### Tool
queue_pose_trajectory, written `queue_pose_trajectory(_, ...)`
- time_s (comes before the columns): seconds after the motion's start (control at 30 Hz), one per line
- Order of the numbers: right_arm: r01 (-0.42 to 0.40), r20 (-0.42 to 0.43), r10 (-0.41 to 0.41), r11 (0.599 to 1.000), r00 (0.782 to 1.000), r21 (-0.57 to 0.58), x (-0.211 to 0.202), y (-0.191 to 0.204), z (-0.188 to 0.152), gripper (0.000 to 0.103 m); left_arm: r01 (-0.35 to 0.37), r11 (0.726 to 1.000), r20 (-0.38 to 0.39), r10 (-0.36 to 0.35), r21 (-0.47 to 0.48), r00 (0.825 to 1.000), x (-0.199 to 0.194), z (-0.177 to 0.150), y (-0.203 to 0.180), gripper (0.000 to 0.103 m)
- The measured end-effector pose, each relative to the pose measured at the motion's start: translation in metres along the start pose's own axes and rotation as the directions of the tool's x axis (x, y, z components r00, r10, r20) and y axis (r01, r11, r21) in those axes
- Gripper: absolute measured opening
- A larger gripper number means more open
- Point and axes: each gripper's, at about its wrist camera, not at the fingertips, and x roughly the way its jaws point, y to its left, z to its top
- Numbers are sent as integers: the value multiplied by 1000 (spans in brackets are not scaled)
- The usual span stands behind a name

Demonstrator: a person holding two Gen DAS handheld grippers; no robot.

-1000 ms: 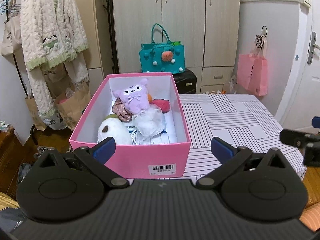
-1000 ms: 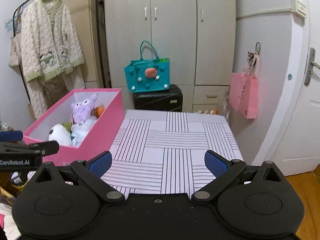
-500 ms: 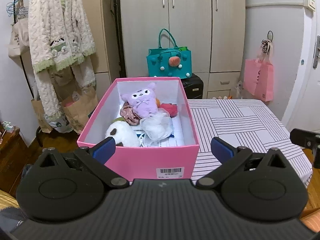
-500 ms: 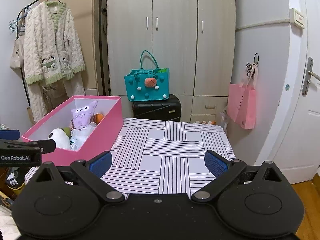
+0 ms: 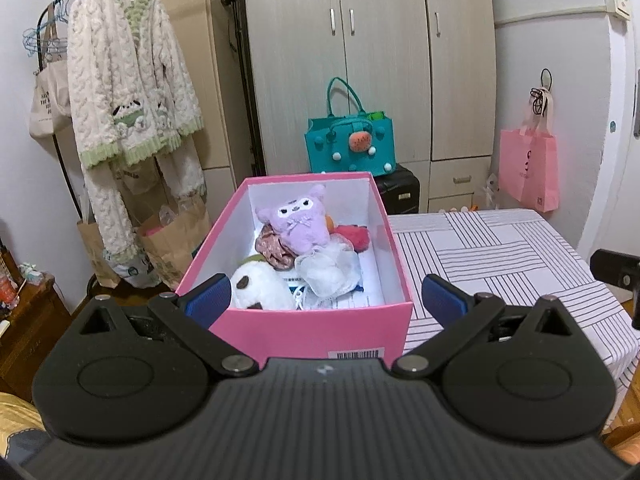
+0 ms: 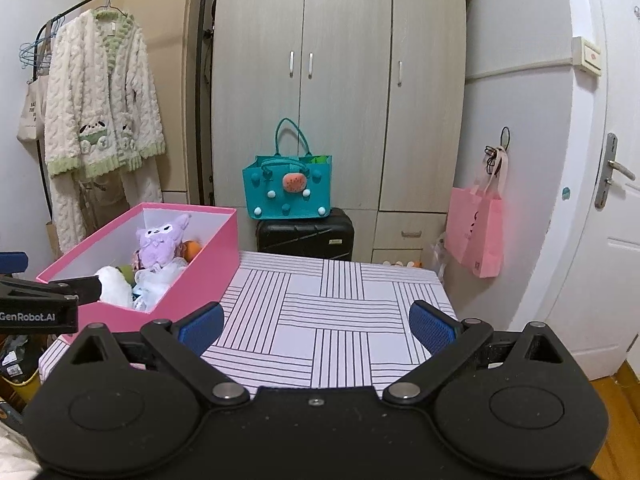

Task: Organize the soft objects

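Nearest in the left wrist view, the left gripper (image 5: 326, 294) is hovering with its blue-padded fingers (image 5: 208, 298) spread wide and holding nothing, framing the near end of the pink box (image 5: 312, 332). The right gripper (image 6: 316, 322) is likewise hanging over the striped tabletop (image 6: 340, 320) with its fingers (image 6: 434, 326) standing wide apart and empty.

The pink box is sitting at the left edge of the tabletop, open at the top, a barcode label showing on its near wall. Inside it, the soft objects are lying packed together: a white plush (image 5: 260, 290) with a brown patch is resting at the near end, a white mesh puff (image 5: 328, 266) just beside it, a brownish scrunchie (image 5: 272, 248) behind, a red plush (image 5: 354, 236) to the right, and a purple plush (image 5: 296, 220) leaning against the far wall.

Farther back, a teal bag (image 6: 288, 188) is sitting on a black suitcase (image 6: 306, 234) before the wardrobe (image 6: 340, 80). A pink bag (image 6: 476, 232) is hanging at the right, and a fluffy robe (image 6: 100, 128) is hanging on a rack at the left.
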Motion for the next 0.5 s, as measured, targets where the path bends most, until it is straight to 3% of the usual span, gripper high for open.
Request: queue_pose_trajectory(0.5,17,-6,-17,1000,1000,-24,2,4,-2,101,-6,1000,10,6,9,1000,-1,-1,-2,103)
